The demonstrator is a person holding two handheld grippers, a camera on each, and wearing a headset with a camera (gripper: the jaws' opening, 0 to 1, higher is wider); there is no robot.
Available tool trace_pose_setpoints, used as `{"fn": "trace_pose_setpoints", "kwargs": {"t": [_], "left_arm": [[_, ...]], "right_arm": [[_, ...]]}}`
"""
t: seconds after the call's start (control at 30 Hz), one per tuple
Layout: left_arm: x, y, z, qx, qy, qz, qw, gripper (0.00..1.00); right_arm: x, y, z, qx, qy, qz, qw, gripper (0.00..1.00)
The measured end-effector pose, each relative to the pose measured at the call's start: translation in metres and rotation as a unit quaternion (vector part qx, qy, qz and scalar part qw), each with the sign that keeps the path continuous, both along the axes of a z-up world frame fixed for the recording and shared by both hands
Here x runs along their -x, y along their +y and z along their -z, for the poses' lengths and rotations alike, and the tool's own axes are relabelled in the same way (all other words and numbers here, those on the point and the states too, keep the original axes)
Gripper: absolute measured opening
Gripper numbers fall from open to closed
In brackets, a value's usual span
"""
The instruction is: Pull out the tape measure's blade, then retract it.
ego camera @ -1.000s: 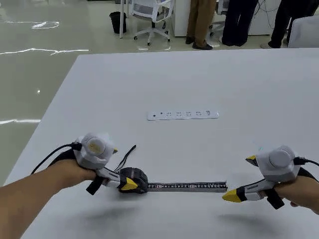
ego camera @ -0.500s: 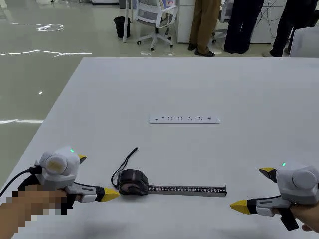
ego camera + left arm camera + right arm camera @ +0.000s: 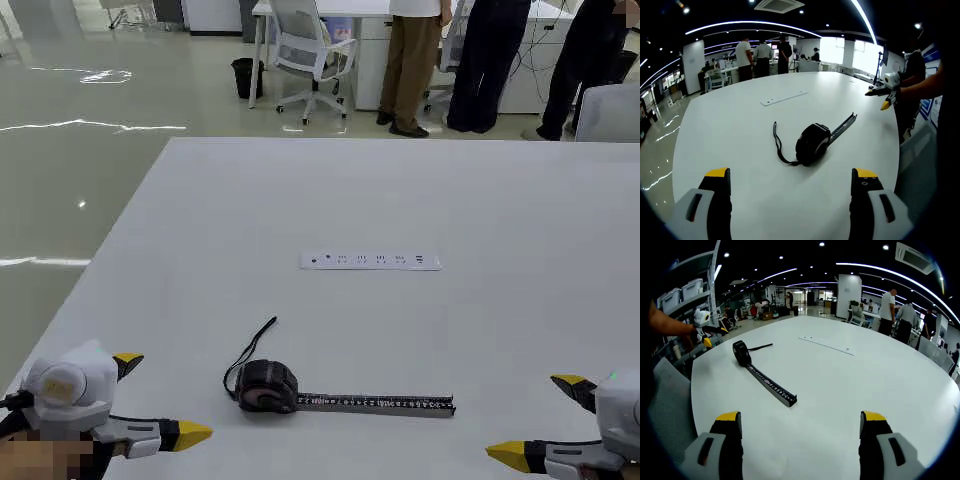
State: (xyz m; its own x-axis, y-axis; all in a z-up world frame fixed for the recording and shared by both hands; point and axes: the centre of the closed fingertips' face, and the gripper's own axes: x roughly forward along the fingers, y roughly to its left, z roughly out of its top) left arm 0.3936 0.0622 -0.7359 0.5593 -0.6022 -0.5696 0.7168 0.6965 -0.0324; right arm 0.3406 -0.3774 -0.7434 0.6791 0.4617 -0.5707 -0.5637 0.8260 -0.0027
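Left gripper view: the left gripper (image 3: 791, 173) has its jaws spread wide and empty. Straight ahead of it on the white table (image 3: 740, 115) lies the tape measure (image 3: 812, 144), its strap (image 3: 779, 147) trailing and its blade (image 3: 842, 127) partly out and lying flat. The right gripper (image 3: 800, 415) is just as agape, holding nothing and facing the blade's hooked tip (image 3: 790, 400). To retract, I'd pin the case squarely with the left and feed the tip in slowly with the right, so the blade doesn't whip. A power strip (image 3: 369, 261) lies well beyond.
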Motion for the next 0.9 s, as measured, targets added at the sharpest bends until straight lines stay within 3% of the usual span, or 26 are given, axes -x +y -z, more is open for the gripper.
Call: {"fn": "trace_pose_setpoints", "kwargs": {"t": [0.13,0.2,0.3,0.33,0.37,0.43,0.73,0.8,0.83,0.9], "left_arm": [[0.007,0.005,-0.002,0.001,-0.009,-0.004,1.0000,0.99],[0.009,0.007,-0.008,0.011,-0.025,-0.007,0.9996,0.99],[0.015,0.012,-0.005,0.018,-0.016,-0.012,0.9996,0.99],[0.016,0.011,-0.008,0.022,-0.033,-0.006,0.9992,0.99],[0.019,0.012,-0.007,0.018,-0.037,-0.005,0.9991,0.99],[0.024,0.016,-0.002,0.009,-0.029,-0.008,0.9995,0.99],[0.041,0.029,-0.001,0.017,-0.010,-0.019,0.9996,0.99],[0.044,0.031,-0.006,0.018,-0.016,-0.019,0.9995,0.99],[0.042,0.035,-0.007,0.013,-0.027,-0.022,0.9993,0.99],[0.043,0.039,-0.010,0.025,-0.022,-0.033,0.9989,0.99]], "right_arm": [[0.010,-0.003,0.000,-0.002,-0.006,0.001,1.0000,1.00],[0.017,-0.003,-0.001,-0.003,-0.005,0.005,1.0000,1.00],[0.025,-0.001,-0.001,-0.004,-0.007,0.006,0.9999,1.00],[0.029,0.000,0.000,-0.006,-0.007,0.007,0.9999,1.00],[0.032,0.001,0.001,-0.007,-0.005,0.007,0.9999,1.00],[0.038,0.002,0.002,-0.002,-0.012,0.007,0.9999,1.00],[0.055,-0.007,0.007,-0.015,-0.003,0.037,0.9992,1.00],[0.060,-0.005,0.005,-0.017,-0.006,0.038,0.9991,1.00],[0.062,-0.004,0.004,-0.017,-0.009,0.034,0.9992,1.00],[0.066,-0.005,0.005,-0.013,-0.010,0.033,0.9993,1.00]]}}
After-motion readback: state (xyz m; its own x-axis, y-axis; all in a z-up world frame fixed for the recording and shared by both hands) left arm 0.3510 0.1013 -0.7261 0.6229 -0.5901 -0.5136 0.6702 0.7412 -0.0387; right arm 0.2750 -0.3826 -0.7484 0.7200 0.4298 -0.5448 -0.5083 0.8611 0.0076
